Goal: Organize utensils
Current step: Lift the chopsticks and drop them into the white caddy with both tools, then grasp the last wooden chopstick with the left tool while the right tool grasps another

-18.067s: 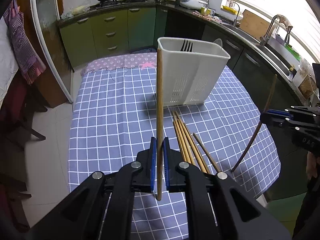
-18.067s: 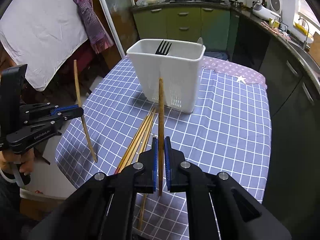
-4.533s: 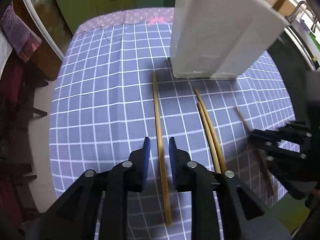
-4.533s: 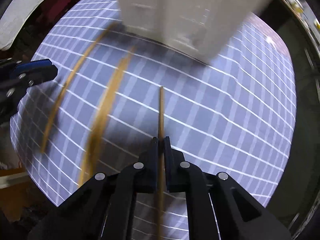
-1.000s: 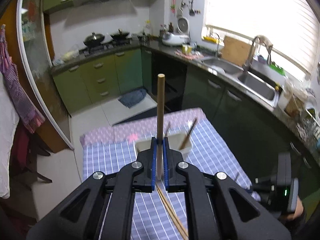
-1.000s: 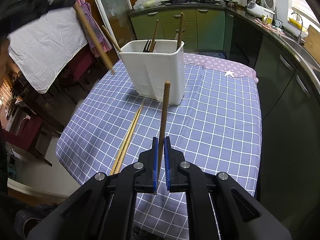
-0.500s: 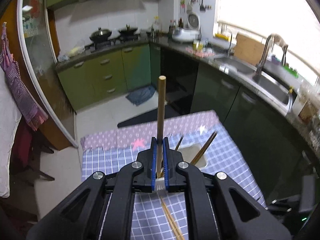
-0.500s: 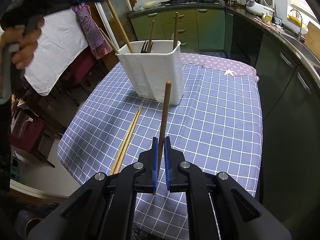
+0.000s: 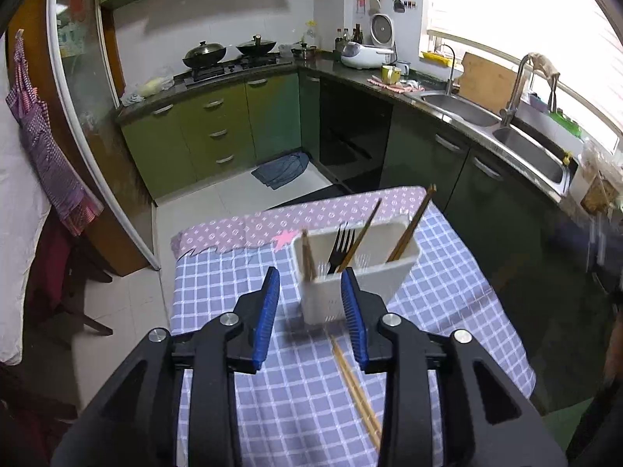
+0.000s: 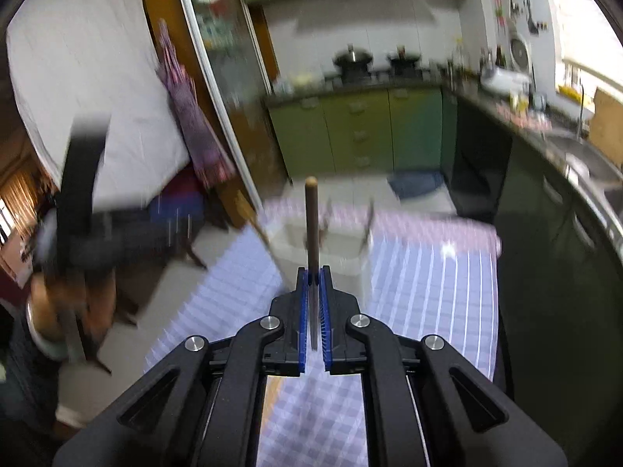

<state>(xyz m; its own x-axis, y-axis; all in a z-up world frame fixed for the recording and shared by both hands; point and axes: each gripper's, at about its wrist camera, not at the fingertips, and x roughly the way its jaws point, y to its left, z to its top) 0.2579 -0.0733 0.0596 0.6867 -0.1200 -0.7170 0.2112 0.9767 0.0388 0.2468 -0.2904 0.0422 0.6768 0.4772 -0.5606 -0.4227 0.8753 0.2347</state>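
Note:
A white utensil holder stands on the blue checked tablecloth. It holds a black fork and several wooden chopsticks, one leaning at its left end. My left gripper is open and empty, above and in front of the holder. Two chopsticks lie on the cloth nearer me. My right gripper is shut on a wooden chopstick, held upright above the table with the blurred holder behind it.
Green kitchen cabinets, a stove with pots and a sink lie beyond the table. A glass door frame and chairs stand at the left. The right wrist view is motion-blurred.
My left gripper has opened and its chopstick now stands in the holder's left end. My right gripper has swung up higher with its chopstick, toward the holder.

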